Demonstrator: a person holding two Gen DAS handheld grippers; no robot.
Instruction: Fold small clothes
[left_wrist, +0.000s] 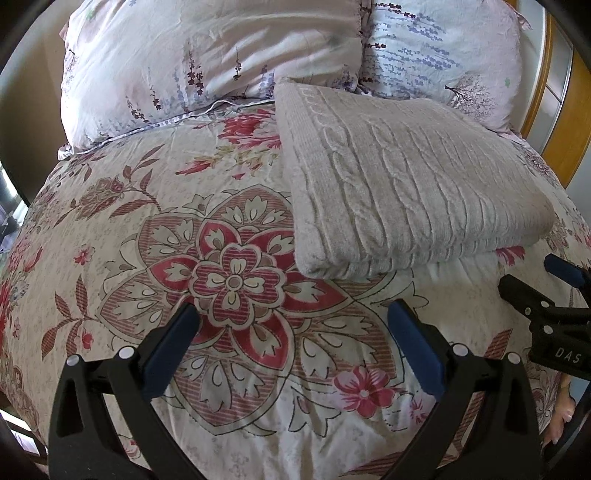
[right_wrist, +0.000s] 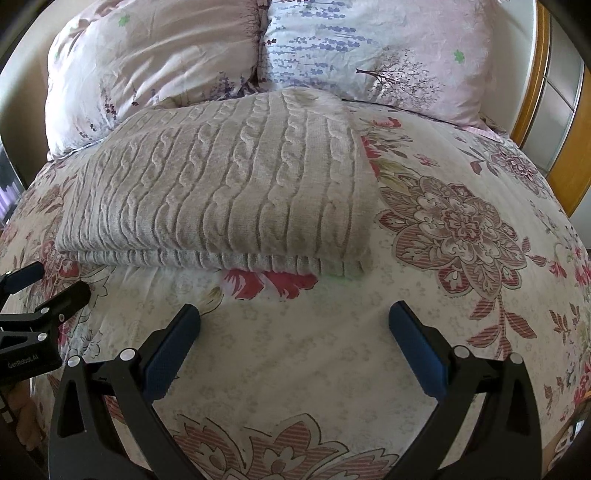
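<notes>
Left gripper (left_wrist: 293, 325): jaws spread wide, nothing between the blue pads (left_wrist: 170, 354), poised over the big red-and-cream flower on the bedspread (left_wrist: 229, 435). Not touching the cloth, as far as I can tell.

Right gripper (right_wrist: 294, 325): likewise spread wide and holding nothing, over a pale, lightly patterned stretch of the bedspread. Its tip also shows at the right edge of the left wrist view (left_wrist: 561, 291), just beside the left one.

Ahead of both: a grey cable-knit sweater (right_wrist: 221, 188), folded into a neat rectangle, lying flat on the bedspread. Layered edges face the grippers; near but apart from both. From the left gripper it sits forward and to the right (left_wrist: 406, 173); from the right gripper, straight ahead and a little left.

Beyond the sweater: two lavender-print pillows (right_wrist: 147, 66), side by side, the sweater's far edge just beside them. Wooden frame (right_wrist: 532, 110) at far right.
</notes>
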